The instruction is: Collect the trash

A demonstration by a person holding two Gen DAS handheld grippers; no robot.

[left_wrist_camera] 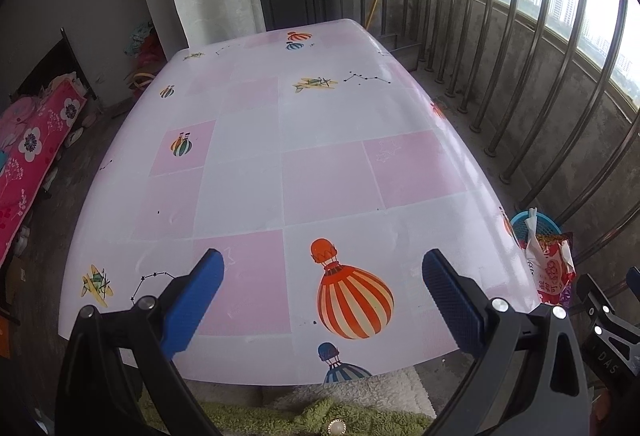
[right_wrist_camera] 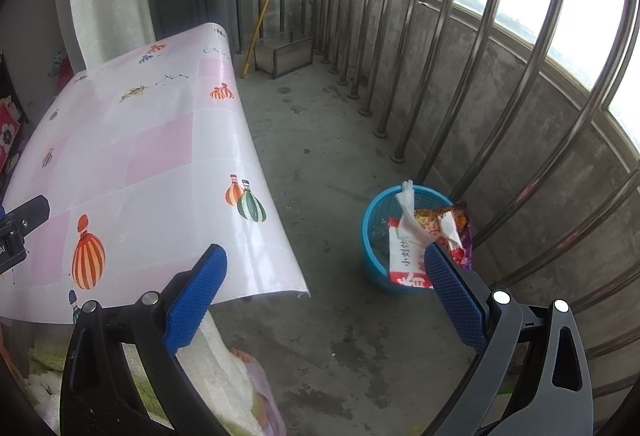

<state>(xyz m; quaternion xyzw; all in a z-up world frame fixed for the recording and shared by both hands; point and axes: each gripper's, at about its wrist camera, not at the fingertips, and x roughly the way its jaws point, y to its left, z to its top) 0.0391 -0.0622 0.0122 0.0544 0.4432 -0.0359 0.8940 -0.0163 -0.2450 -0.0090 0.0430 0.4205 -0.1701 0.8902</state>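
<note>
A blue mesh basket point(right_wrist_camera: 374, 232) stands on the concrete floor beside the railing, to the right of the table. Inside it sit a red and white snack bag point(right_wrist_camera: 404, 260), a purple and yellow wrapper point(right_wrist_camera: 460, 220) and crumpled white tissue point(right_wrist_camera: 408, 204). The same basket point(left_wrist_camera: 520, 226) and snack bag point(left_wrist_camera: 552, 272) peek past the table's right edge in the left wrist view. My left gripper point(left_wrist_camera: 322, 268) is open over the table's near end, holding nothing. My right gripper point(right_wrist_camera: 324, 268) is open above the floor, its right fingertip next to the basket.
The table point(left_wrist_camera: 248, 152) carries a pink and white cloth printed with balloons. Steel railing bars point(right_wrist_camera: 472, 84) line the right side. A yellow broom handle point(right_wrist_camera: 266, 4) and a metal frame point(right_wrist_camera: 286, 56) stand at the far end. A pink floral bed point(left_wrist_camera: 28, 156) is on the left.
</note>
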